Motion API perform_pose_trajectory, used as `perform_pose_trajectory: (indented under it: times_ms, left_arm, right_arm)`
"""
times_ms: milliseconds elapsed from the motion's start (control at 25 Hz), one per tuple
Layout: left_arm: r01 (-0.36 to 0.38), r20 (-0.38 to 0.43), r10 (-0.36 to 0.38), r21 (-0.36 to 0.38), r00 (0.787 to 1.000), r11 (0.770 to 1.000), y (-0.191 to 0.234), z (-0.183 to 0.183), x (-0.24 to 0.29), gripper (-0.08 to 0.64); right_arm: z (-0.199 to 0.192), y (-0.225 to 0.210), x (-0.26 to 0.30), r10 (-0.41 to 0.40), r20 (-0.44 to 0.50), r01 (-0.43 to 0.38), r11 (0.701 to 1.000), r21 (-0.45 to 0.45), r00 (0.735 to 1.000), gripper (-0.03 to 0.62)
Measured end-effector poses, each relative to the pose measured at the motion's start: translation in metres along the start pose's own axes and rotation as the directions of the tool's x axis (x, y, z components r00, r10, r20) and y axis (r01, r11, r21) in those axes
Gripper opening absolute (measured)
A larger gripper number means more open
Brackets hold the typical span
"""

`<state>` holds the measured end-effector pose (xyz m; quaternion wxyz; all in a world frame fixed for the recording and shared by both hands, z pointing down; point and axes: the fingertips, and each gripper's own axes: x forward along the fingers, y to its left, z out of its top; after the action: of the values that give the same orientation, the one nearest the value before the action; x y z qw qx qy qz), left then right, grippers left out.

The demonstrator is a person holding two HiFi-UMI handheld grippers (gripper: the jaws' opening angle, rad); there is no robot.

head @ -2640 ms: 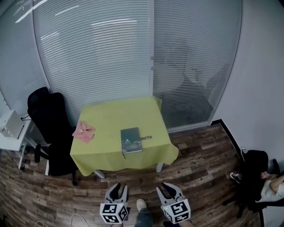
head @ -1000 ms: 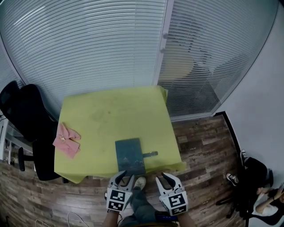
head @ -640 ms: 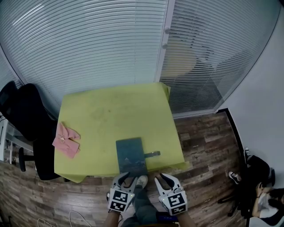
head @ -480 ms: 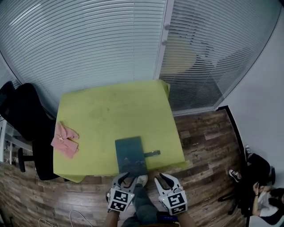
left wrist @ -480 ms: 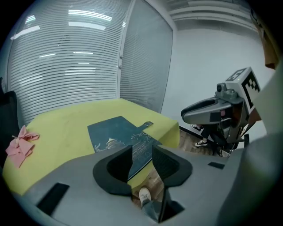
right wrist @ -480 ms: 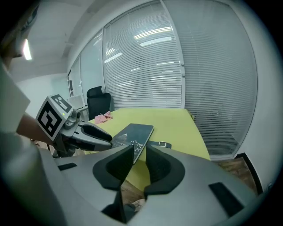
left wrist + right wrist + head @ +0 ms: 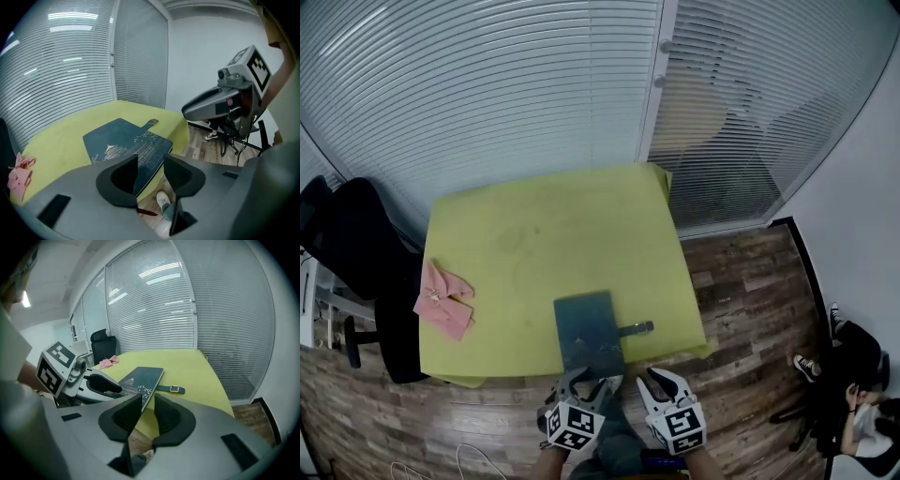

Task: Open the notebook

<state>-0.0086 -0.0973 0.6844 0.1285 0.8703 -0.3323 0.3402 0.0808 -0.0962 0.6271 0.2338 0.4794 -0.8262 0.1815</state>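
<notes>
A dark teal notebook (image 7: 587,330) lies closed at the near edge of the yellow-green table (image 7: 534,234), its strap (image 7: 637,328) sticking out to the right. My left gripper (image 7: 586,382) hovers just short of the notebook's near edge, and its jaws have just been opening with nothing between them. In the left gripper view the notebook (image 7: 124,139) shows past the spread jaws of the left gripper (image 7: 150,165). My right gripper (image 7: 662,380) is beside it to the right, open and empty. In the right gripper view the notebook (image 7: 140,377) and strap (image 7: 171,389) lie ahead of the right gripper (image 7: 148,405).
A pink cloth (image 7: 444,302) lies at the table's left edge. A black office chair (image 7: 347,244) stands left of the table. Slatted glass walls run behind it. A person (image 7: 862,403) sits at the far right on the wooden floor.
Both grippers have sunk toward the table's near edge. The left gripper has rolled and its jaws stand wider than before. The notebook has not moved.
</notes>
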Motion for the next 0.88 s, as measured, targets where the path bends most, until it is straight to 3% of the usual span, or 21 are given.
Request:
perform_pose_trajectory:
  times_ms: [200,400,560,880]
  left_arm:
    - [-0.014,-0.022,0.016,0.1,1.0,0.995,-0.0021,-0.0024,0.0068,0.199]
    - [-0.026,-0.025,0.03,0.149,0.999,0.989,-0.0027,-0.004,0.0086,0.202]
    - [-0.037,-0.04,0.047,0.226,0.998,0.974,-0.0037,-0.005,0.0097,0.201]
    - [-0.044,-0.035,0.053,0.233,0.998,0.971,-0.0032,-0.0058,0.0102,0.196]
  right_arm:
    - [0.0044,-0.0051,0.0044,-0.005,0.001,0.005,1.0,0.002,1.0,0.094]
    - [0.0073,-0.0081,0.006,-0.008,-0.001,0.008,1.0,0.009,1.0,0.092]
    - [0.0077,-0.0101,0.0075,-0.009,0.003,0.009,1.0,0.011,1.0,0.092]
    - [0.0078,-0.0046,0.0071,0.011,-0.007,-0.011,1.0,0.015,1.0,0.084]
